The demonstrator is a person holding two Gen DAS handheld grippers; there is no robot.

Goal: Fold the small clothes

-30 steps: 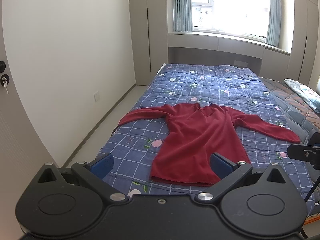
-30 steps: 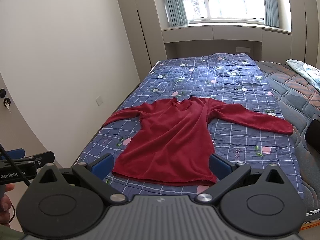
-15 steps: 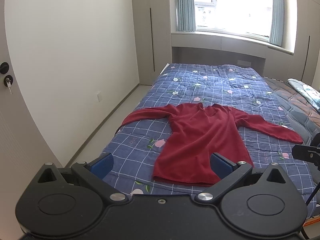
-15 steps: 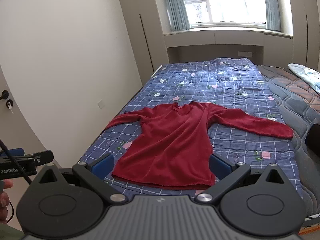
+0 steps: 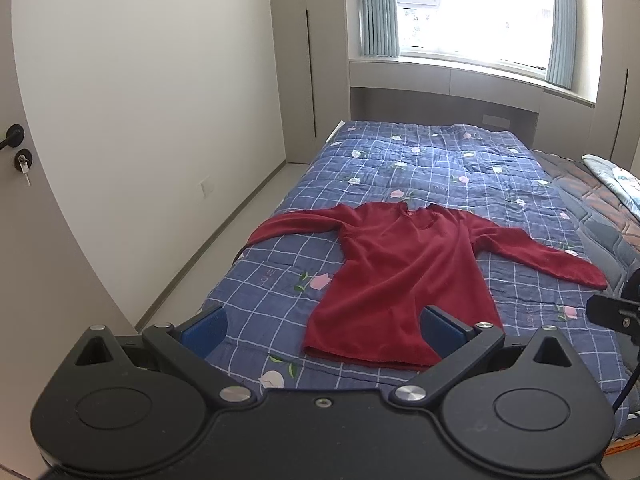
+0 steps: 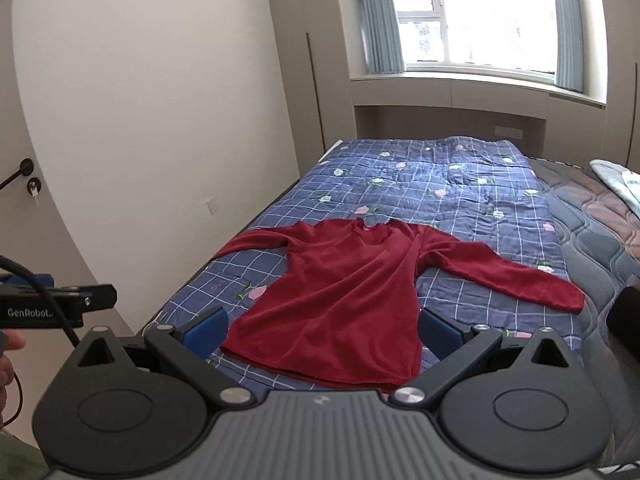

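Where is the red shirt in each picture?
Left wrist: red shirt lies flat, centre, a little right, on the blue quilt.
Right wrist: red shirt lies centre, on the quilt.
Shared landmark: the window above the bed's far end.

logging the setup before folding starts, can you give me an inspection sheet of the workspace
Surface: bed with a blue checked floral quilt, lightly rumpled.
Job's things: red long-sleeved top lying flat, both sleeves spread, hem nearest the cameras, no fold made.
Clutter: patterned cloth at the far right edge of the bed.
Grippers: left tool and right tool both open, holding nothing, short of the hem.
Cables: black cable running from the left tool, seen in the right wrist view.
Surroundings: window with curtains, white wall, door handle at left.
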